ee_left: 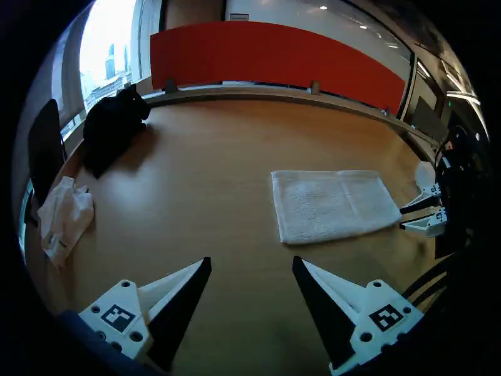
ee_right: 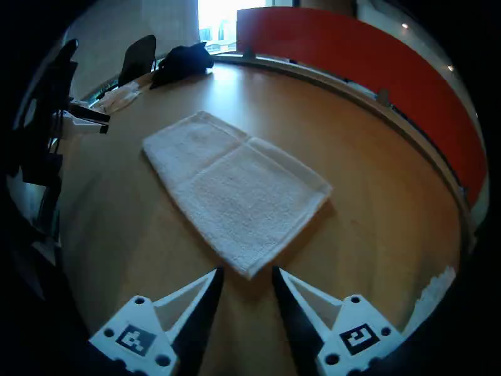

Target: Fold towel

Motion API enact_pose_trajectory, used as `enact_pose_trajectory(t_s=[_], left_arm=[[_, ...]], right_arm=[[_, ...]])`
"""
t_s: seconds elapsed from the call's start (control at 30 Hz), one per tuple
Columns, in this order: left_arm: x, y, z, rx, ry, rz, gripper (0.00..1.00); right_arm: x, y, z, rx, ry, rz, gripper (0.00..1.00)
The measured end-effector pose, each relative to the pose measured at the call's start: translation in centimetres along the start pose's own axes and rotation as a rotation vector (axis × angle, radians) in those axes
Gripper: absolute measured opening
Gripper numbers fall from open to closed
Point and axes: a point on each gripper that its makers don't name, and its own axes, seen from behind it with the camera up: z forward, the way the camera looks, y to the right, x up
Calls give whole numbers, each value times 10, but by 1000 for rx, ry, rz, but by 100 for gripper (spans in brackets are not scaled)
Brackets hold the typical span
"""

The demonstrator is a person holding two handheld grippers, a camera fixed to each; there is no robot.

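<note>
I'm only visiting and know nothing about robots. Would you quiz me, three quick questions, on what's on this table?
1. True or false: the white towel lies flat on the wooden table.
2. Which gripper's fingertips are at a towel corner? A) left B) right
3. Fill in: the partition along the table's far edge is ____.
Key: 1 true. 2 B: the right gripper, open; the left gripper is open over bare table. 3 red.

Opposite low views across shared towel (ee_left: 335, 203)
</note>
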Motion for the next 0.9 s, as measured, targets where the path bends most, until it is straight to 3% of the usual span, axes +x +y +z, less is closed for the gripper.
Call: enact_pose_trajectory(t_s=[0.23,0.6,0.9], left_arm=[[0,1,0,-1,1,3,97],[3,2,0,0,9,3,96],[5,3,-1,-1,12,-2,97]], right_arm=[[1,0,2,17,-3,-1,41],[1,1,3,21,-2,12,4],[11,8,-7,-15,29,17,4]])
